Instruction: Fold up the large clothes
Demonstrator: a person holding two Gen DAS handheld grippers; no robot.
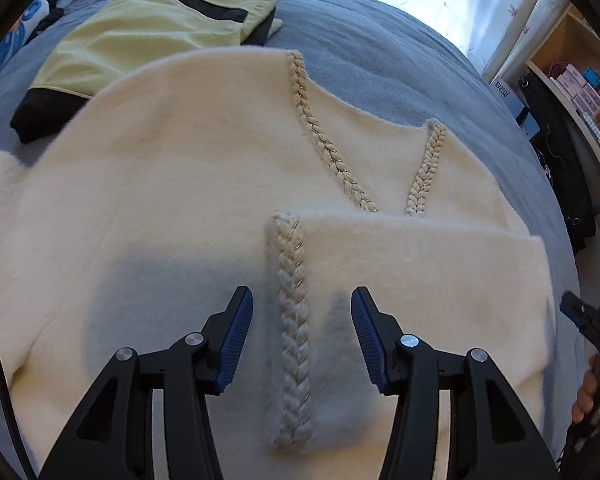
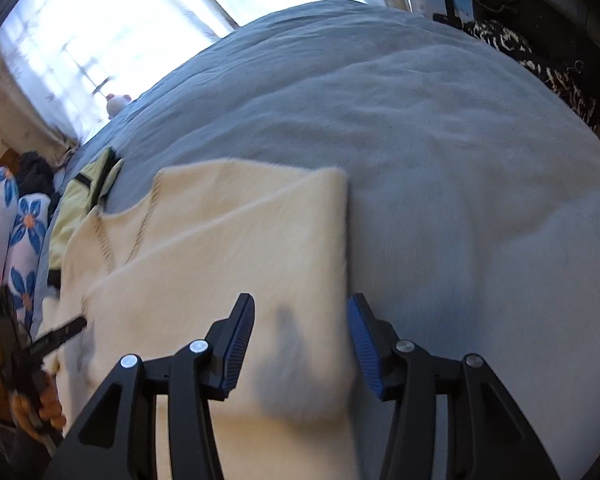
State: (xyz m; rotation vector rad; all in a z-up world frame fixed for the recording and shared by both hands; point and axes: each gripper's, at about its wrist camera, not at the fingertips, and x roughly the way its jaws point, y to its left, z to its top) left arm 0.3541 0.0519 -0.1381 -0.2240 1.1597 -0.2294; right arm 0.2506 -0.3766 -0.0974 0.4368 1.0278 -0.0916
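Note:
A large cream fuzzy cardigan (image 1: 172, 184) with braided trim (image 1: 296, 352) lies flat on the grey bed cover (image 1: 380, 68). Its right side is folded inward over the front, with the braided edge running down the middle. My left gripper (image 1: 302, 336) is open and empty, hovering just above that braided edge. The cardigan also shows in the right wrist view (image 2: 228, 248), its folded edge straight along the right. My right gripper (image 2: 302, 344) is open and empty above that folded edge. The left gripper's tip shows at the left of the right wrist view (image 2: 60, 332).
A folded yellow and black garment (image 1: 140, 36) lies on the bed beyond the cardigan. A floral pillow (image 2: 16, 232) is at the left. Shelves (image 1: 572, 92) and dark bags (image 1: 556, 168) stand to the right of the bed. Curtained windows are behind.

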